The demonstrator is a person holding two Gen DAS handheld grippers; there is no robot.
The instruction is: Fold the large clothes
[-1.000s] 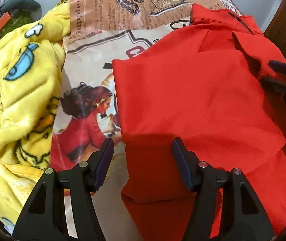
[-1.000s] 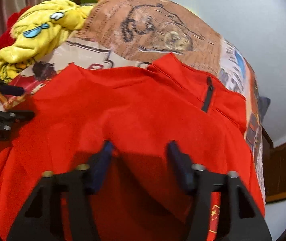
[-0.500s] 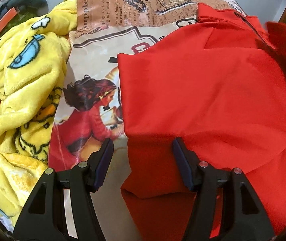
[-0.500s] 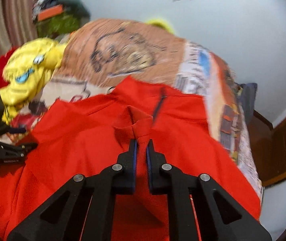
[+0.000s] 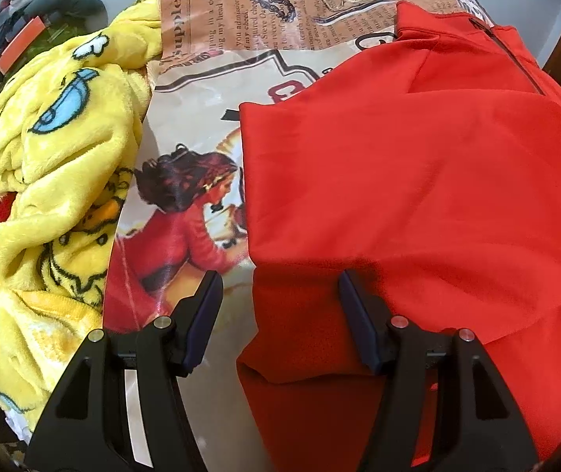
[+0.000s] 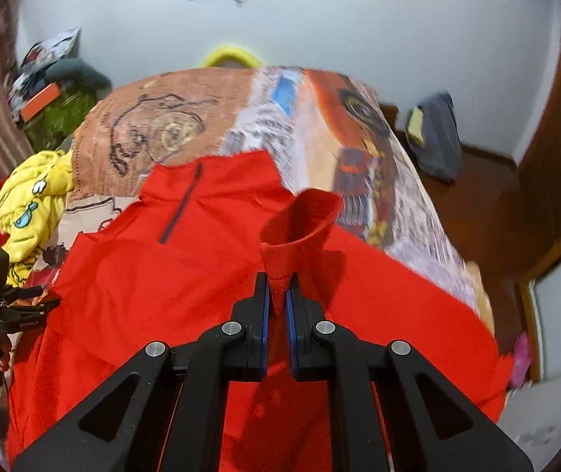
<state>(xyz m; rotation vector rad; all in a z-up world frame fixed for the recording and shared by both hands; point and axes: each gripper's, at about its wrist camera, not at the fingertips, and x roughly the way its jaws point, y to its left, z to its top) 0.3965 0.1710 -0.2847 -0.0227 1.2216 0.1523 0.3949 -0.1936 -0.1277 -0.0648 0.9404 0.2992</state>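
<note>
Right gripper (image 6: 276, 295) has its jaws clenched on the red top's cuff (image 6: 300, 216), lifting it; left gripper (image 5: 276, 306) hovers, jaws released, over the red top (image 5: 418, 181) on the bed (image 5: 280, 19)

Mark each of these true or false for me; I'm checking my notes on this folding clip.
1. The right hand-held gripper is shut on a cuff of the red top. True.
2. The left hand-held gripper pinches the yellow blanket. False: it is open, over the top's left edge.
3. The top has a dark zipper at its collar. True.
4. The top lies on a bare wooden table. False: it lies on a printed bedspread.
</note>
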